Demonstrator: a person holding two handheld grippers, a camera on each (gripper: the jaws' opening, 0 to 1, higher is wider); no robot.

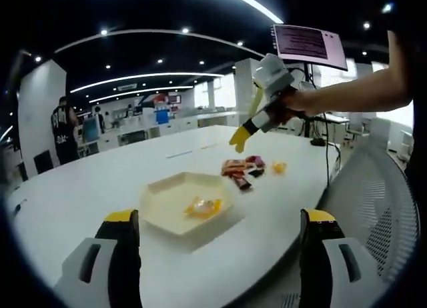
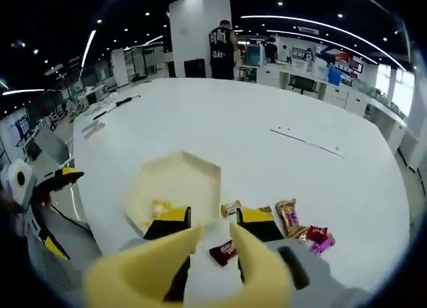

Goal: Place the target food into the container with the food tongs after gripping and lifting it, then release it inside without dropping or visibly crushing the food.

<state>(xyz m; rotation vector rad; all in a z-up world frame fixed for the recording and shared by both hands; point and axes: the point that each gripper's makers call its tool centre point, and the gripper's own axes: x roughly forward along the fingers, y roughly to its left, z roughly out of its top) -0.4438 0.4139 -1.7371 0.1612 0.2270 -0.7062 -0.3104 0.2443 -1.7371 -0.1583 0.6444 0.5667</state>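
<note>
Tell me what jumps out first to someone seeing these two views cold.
Probably the cream hexagonal tray near the white table's edge, with a yellow-wrapped snack already in it. Next, the right gripper, held in a hand above the table, carrying yellow food tongs open and empty over a loose cluster of wrapped snacks beside the tray.

Right tongs (image 2: 217,245) raised, apart (empty); left tongs (image 1: 220,238) wide apart.
</note>
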